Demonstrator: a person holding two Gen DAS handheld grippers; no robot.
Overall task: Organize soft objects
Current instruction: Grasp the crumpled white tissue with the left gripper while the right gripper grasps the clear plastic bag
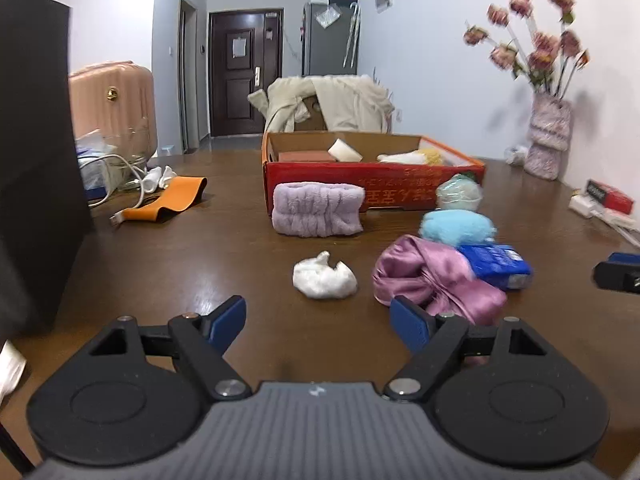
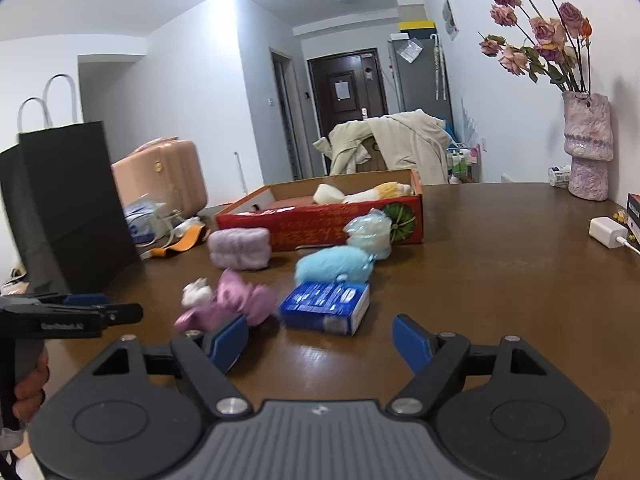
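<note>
The white cloth wad [image 1: 325, 276] is seen on the desk [image 1: 200, 264], short of the red box [image 1: 372, 184], straight ahead of the left tongs [image 1: 318, 322], released and nearer; the right tongs [image 2: 320, 342] are likewise released.

Glossy wood table [image 1: 208, 264]; satin pink cloth [image 1: 432, 280]; fluffy lilac towel [image 1: 318, 209]; cardboard box [image 1: 372, 184]
</note>
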